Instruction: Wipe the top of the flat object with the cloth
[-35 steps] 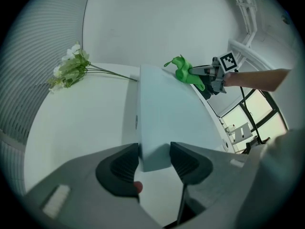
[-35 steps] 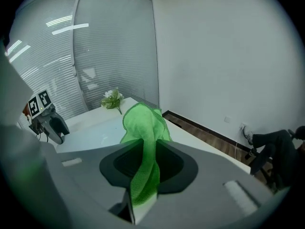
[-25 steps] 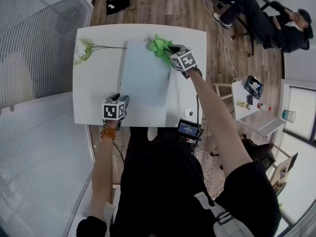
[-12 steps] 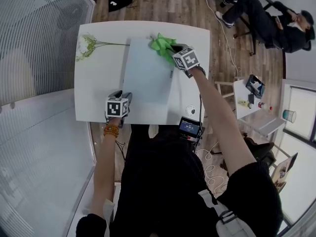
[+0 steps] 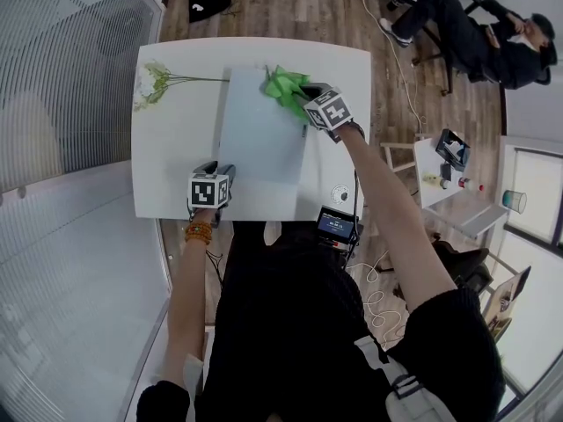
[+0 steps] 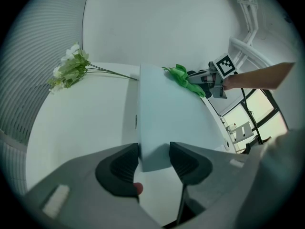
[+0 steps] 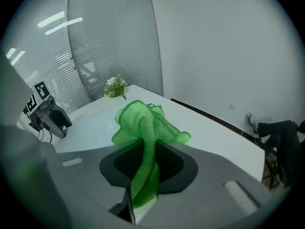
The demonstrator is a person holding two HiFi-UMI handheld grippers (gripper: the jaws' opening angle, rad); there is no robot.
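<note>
At the near edge of the white table [image 5: 171,148], the left gripper [image 5: 219,176] has its jaws pressed together on the near left corner of the flat object [image 5: 259,139]. This is a pale grey-blue panel that lies flat and runs away from the person down the middle of the tabletop. In the left gripper view, the two dark pads sit on either side of the panel's near end with no gap showing.

A small device with a lit screen [image 5: 335,227] sits at the table's near right edge.

Further out, the right gripper [image 5: 308,97] reaches in from the right and pinches a bright green cloth [image 5: 283,83]. The right gripper view shows a twisted fold of the cloth running down between the closed jaws, with the rest bunched loosely beyond the tips. The bunch sits at the far right corner of the panel and appears to rest on its top surface.

On the far left of the table, well apart from both grippers, lies a spray of white flowers [image 5: 151,82] — its stems point right toward the panel's far end.

Beyond the table, a black bag [image 5: 209,7] lies on the wooden floor, and a person in dark clothes [image 5: 466,33] sits at the far right.
</note>
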